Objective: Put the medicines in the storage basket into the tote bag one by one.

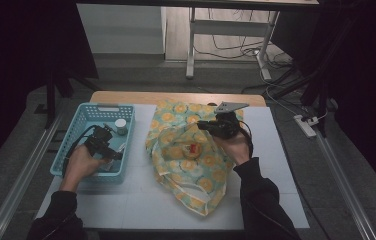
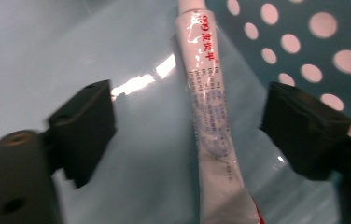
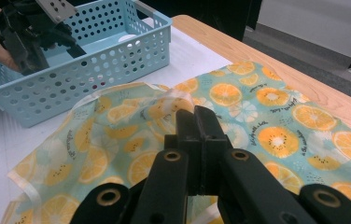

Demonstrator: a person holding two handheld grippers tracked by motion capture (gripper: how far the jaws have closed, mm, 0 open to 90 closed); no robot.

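Right gripper: lower centre of its own view, jaws pressed together, pinching the orange-print bag's edge.
Left gripper: jaws spread, either side of the tube.
Tube: inside blue basket, left of high view.

Glossy plastic tube in perforated plastic basket; printed cloth bag.
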